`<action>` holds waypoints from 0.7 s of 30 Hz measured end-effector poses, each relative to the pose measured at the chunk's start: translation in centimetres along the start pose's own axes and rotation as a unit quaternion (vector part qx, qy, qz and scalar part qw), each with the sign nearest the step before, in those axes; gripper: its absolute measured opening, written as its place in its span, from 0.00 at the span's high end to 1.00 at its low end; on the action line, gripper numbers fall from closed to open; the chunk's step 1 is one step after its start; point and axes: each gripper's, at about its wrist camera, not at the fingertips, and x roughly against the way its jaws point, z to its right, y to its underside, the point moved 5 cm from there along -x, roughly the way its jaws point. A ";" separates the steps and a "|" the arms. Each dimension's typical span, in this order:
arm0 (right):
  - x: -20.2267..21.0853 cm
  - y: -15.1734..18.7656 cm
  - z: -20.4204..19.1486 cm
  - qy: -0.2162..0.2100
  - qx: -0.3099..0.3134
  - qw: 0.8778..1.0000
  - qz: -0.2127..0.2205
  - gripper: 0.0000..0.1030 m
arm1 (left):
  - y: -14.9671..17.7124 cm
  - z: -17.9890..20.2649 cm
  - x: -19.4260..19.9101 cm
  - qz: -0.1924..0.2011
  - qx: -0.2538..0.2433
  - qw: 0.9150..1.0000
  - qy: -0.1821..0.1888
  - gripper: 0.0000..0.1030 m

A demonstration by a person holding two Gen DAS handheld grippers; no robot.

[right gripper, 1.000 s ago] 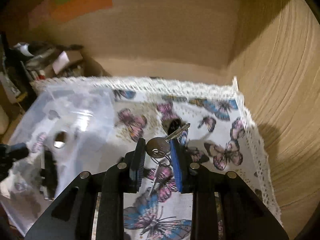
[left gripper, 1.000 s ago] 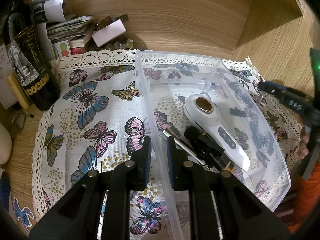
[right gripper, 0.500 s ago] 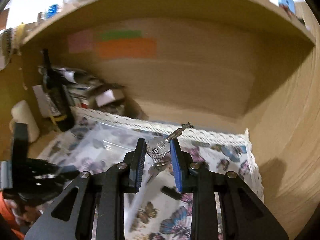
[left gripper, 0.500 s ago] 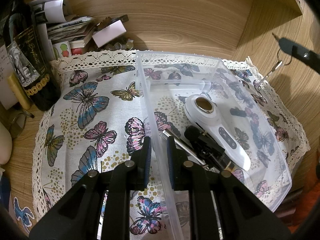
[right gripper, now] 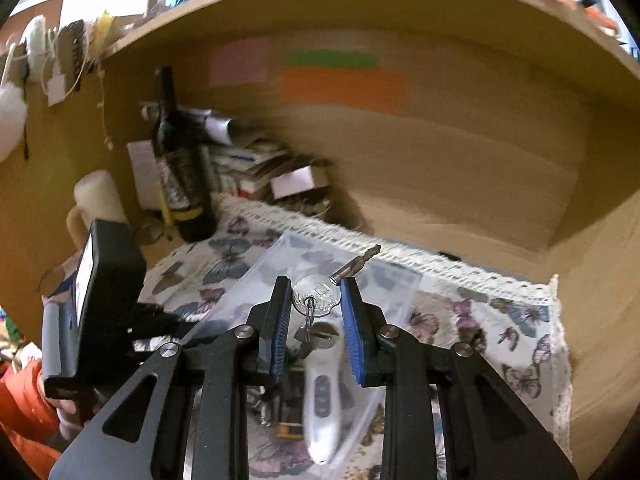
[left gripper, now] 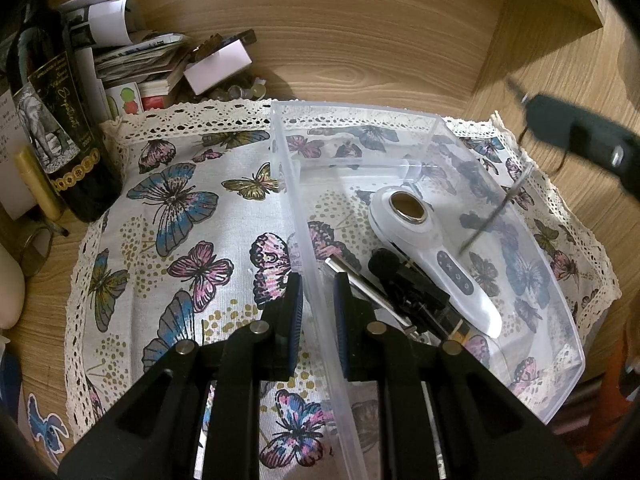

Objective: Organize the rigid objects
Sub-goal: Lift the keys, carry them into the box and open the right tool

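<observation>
A clear plastic bin (left gripper: 352,110) stands on the butterfly cloth (left gripper: 180,220). Inside lie a white handheld device (left gripper: 424,248), a black clip-like object (left gripper: 408,288) and a metal rod (left gripper: 360,280). My left gripper (left gripper: 318,312) is shut on the bin's left wall. My right gripper (right gripper: 316,300) is shut on a bunch of keys (right gripper: 316,292), pinching the round head of a silver key, with more keys dangling below. It hangs above the bin (right gripper: 256,276) and the white device (right gripper: 324,396). In the left wrist view its finger (left gripper: 568,132) shows blurred at the upper right, a key (left gripper: 496,208) hanging over the bin.
A dark bottle (left gripper: 56,128) and a pile of papers and small boxes (left gripper: 152,60) crowd the back left corner. Wooden walls close the nook behind and on the right. A pale candle (right gripper: 98,200) stands left of the bottle. A hand in an orange sleeve (right gripper: 24,408) holds the left gripper.
The right gripper has risen off the cloth with the keys and swung left, over the bin. The left gripper and the bin have stayed put.
</observation>
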 end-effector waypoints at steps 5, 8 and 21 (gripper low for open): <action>-1.5 1.4 -0.9 -0.014 0.014 0.999 -0.034 0.78 | 0.0 0.0 0.0 0.000 0.000 1.000 0.000 0.86; -2.2 2.3 -1.0 -0.017 0.020 0.998 -0.057 0.78 | 0.0 0.0 0.0 0.000 0.000 1.000 0.000 0.86; -4.5 6.3 0.0 -0.030 0.009 0.989 -0.143 0.77 | 0.1 0.0 0.0 0.000 0.000 1.000 0.000 0.86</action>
